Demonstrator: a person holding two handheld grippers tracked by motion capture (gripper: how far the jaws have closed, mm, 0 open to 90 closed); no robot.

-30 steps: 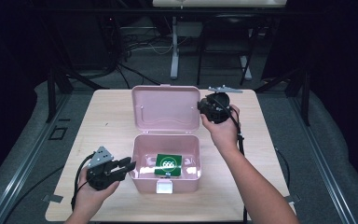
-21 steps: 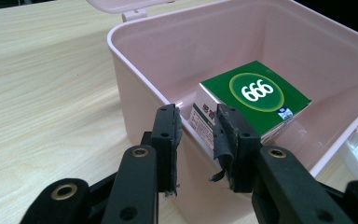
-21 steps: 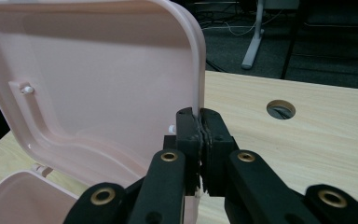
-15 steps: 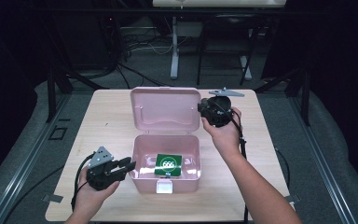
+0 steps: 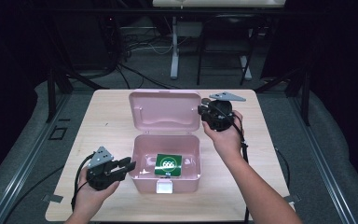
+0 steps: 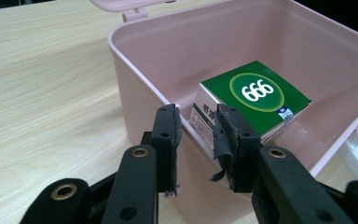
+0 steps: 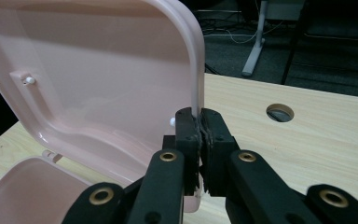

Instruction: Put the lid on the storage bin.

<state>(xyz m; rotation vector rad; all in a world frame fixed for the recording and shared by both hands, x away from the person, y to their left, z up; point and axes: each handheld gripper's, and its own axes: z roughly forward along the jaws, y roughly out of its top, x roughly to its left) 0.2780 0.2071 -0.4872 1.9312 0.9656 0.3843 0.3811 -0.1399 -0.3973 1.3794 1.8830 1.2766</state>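
A pink box [image 5: 167, 175] is seen at the middle of the table [image 5: 107, 121] in the high view, its lid [image 5: 164, 111] raised and standing at the box's 12 o'clock edge. Inside the box a green carton [image 5: 168, 164] is laid flat, printed with white digits in a ring; in the left gripper view the carton [image 6: 254, 100] is seen resting on the box floor, close to the near wall [image 6: 149, 100].

The left gripper [image 5: 127, 166] is held at the box's 9 o'clock side, low over the table. In the left gripper view its jaws are seen set astride the box's rim, one outside the wall and one inside; the left gripper [image 6: 196, 135] is clamped on that wall, with the inner jaw just beside the carton's end. Whether the inner jaw touches the carton cannot be told.

The right gripper [image 5: 203, 112] is held at the lid's 3 o'clock edge, well apart from the left one. In the right gripper view the right gripper [image 7: 199, 127] is seen pinched on the lid's side rim [image 7: 195, 70], the pads pressed against it from both sides. The lid's hollow inner face is turned toward the box. A round hole [image 7: 279, 112] in the table is seen at 2 o'clock from the jaws
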